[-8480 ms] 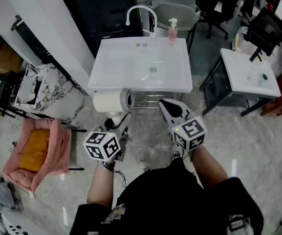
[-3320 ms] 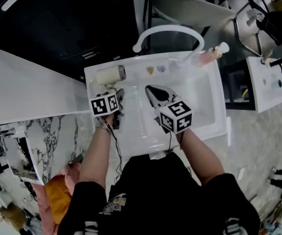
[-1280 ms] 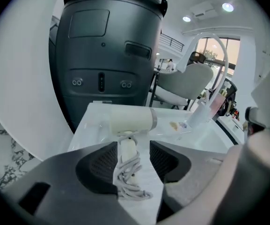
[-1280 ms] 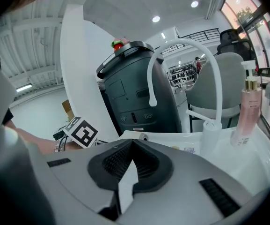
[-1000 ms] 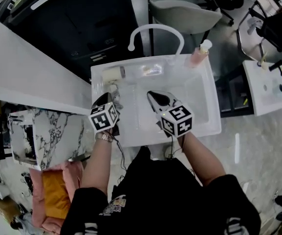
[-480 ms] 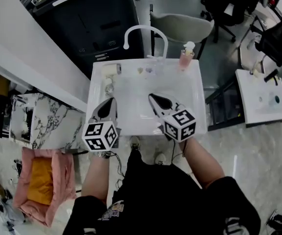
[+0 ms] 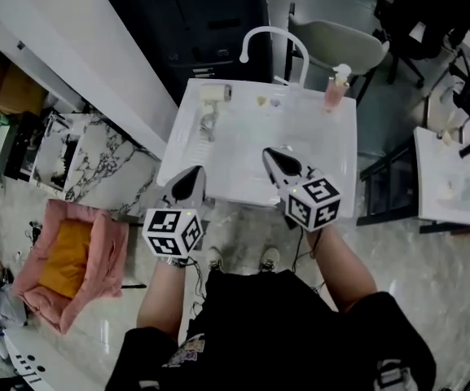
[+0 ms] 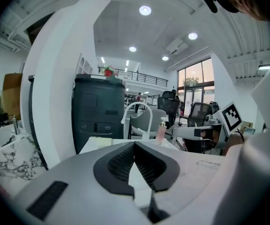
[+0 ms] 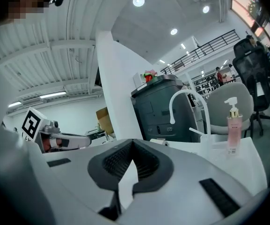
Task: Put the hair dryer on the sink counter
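Observation:
The cream hair dryer [image 7: 215, 94] lies on the back left corner of the white sink counter [image 7: 187, 129], its cord [image 7: 208, 125] coiled just in front of it. My left gripper [image 7: 191, 177] hangs over the counter's front left edge, well short of the dryer, shut and empty. In the left gripper view its jaws [image 8: 134, 145] meet with nothing between them. My right gripper [image 7: 272, 155] floats above the basin's front part, also shut and empty, and the right gripper view shows its pads [image 9: 132, 142] closed together.
A white arched faucet [image 7: 274, 39] and a pink pump bottle [image 7: 335, 92] stand at the sink's back. A dark cabinet [image 7: 194, 23] and a grey chair [image 7: 340, 47] are behind. A marble-patterned stand [image 7: 80, 157] and a pink bin [image 7: 63, 263] sit left; another white sink [image 7: 450, 177] stands right.
My left gripper carried the dryer to the counter, let it go, and has pulled back to the front edge. The right gripper has also drawn back and risen. The dryer stays put.

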`<state>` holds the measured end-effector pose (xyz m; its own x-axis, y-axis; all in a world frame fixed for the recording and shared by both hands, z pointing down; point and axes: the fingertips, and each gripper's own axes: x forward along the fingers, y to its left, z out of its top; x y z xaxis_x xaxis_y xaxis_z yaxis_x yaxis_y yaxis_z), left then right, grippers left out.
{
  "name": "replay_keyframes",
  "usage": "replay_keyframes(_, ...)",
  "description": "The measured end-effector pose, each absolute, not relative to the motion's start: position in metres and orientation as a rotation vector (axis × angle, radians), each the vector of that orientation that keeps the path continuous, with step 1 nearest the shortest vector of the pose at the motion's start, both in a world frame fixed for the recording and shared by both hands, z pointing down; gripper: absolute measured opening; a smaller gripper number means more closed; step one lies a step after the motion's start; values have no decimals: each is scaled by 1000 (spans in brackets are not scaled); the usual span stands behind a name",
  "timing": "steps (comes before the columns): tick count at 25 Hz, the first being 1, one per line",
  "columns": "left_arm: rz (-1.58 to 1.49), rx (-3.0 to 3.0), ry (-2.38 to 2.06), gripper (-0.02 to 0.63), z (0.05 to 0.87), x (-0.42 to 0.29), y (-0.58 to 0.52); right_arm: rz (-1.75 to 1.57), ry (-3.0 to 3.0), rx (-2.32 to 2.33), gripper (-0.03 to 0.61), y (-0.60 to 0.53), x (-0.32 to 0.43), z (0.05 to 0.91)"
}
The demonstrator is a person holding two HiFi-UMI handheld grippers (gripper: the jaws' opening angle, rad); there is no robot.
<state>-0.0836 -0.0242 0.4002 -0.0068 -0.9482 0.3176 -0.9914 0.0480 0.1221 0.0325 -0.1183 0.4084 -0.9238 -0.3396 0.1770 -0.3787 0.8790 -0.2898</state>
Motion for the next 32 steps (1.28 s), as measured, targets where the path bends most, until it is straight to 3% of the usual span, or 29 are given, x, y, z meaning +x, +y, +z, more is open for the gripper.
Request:
replay_keyframes(11,156,1919,-2015,3,403,-117,29,490,-2918,483,-3,-58,-13,414)
replay_keyframes(32,80,2227,-1659,3,409,-172,91,459,-2787,958,-3,52,-49,416)
